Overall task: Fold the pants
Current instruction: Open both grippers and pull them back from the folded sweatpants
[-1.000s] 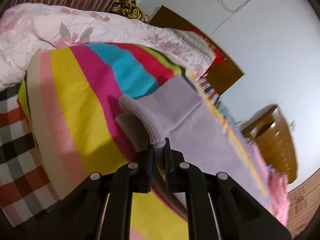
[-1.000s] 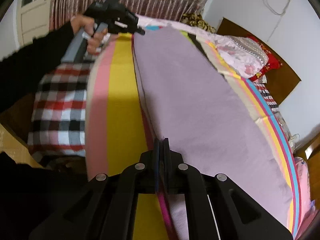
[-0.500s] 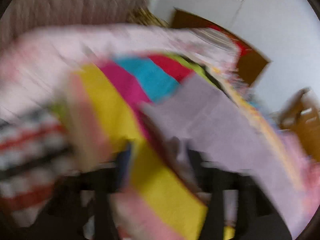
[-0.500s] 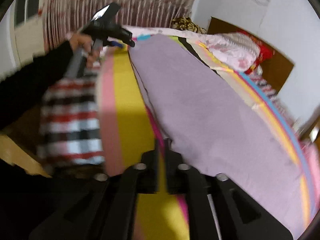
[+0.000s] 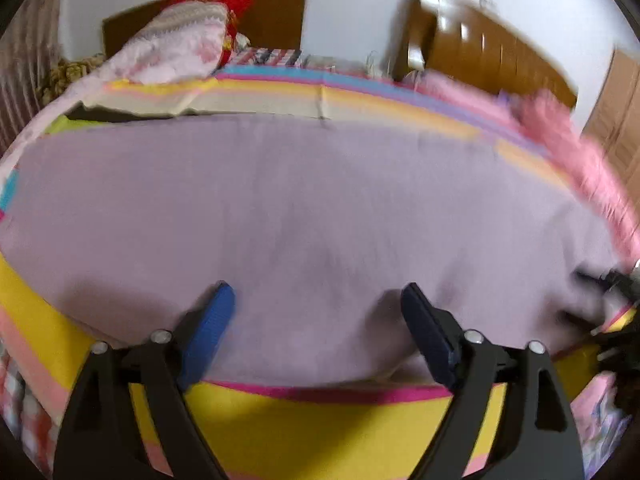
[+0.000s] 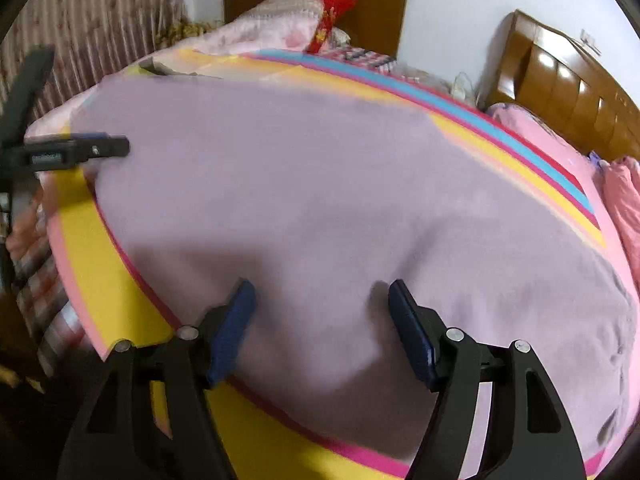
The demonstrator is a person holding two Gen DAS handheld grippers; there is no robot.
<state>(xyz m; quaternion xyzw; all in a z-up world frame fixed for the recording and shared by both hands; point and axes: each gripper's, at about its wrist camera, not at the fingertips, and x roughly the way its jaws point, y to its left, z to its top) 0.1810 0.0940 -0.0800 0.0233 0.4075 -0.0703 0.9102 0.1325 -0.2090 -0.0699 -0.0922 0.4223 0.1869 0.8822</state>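
Note:
Lilac pants (image 5: 300, 208) lie flat across a bright striped blanket (image 5: 320, 420) on the bed. My left gripper (image 5: 318, 296) hovers over their near edge, jaws opening, nothing pinched between the blue pads. In the right wrist view the same pants (image 6: 320, 200) fill the middle. My right gripper (image 6: 322, 292) hangs over their near edge, jaws also opening and bare. The left gripper (image 6: 80, 150) shows at the pants' far left end. A dark blur at the right edge of the left wrist view is the right gripper (image 5: 600, 300).
A pink floral quilt and pillows (image 5: 172, 52) are piled against a wooden headboard (image 5: 280, 12). A second wooden headboard (image 5: 480, 48) and pink bedding (image 5: 580, 160) lie to the right. A checked cloth (image 6: 40, 288) hangs at the left, under a striped curtain (image 6: 100, 20).
Both grippers were shut on the pants' edge and now stand wide with nothing in them. Both views have rolled and swung, so the pants now run across the frame.

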